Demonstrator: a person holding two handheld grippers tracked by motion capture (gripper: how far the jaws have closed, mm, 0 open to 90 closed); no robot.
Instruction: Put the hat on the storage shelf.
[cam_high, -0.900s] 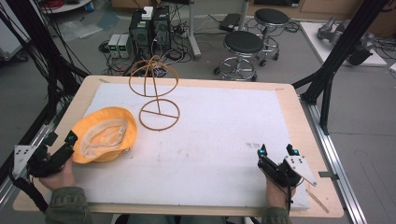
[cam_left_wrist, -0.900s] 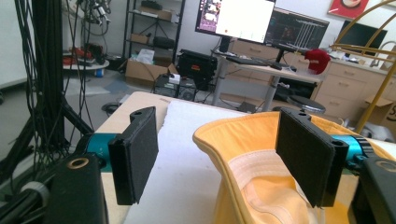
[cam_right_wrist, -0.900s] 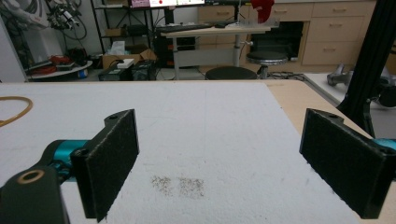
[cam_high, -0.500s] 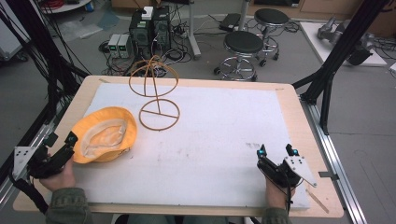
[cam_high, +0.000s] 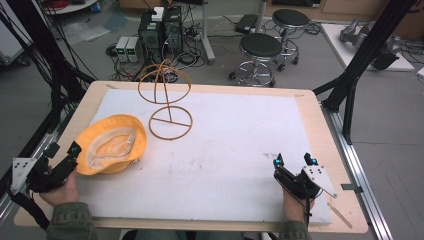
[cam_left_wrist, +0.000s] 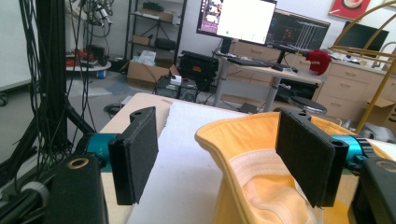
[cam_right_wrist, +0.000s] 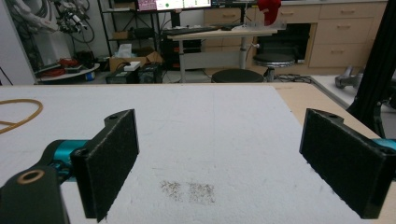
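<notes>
The yellow bucket hat lies crown-down at the counter's left edge. Left tongs are released, straddling its brim. Right tongs are released, well apart. Risk: the soft brim may fold or slip; the wire stand could tip.

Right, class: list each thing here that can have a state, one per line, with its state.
Yellow fabric bucket hat: lying upside down on the white mat, lining showing.
Gold wire hat stand: upright, empty.
Left tool: open, one pad beside the hat's brim.
Right tool: open, holding nothing.
</notes>
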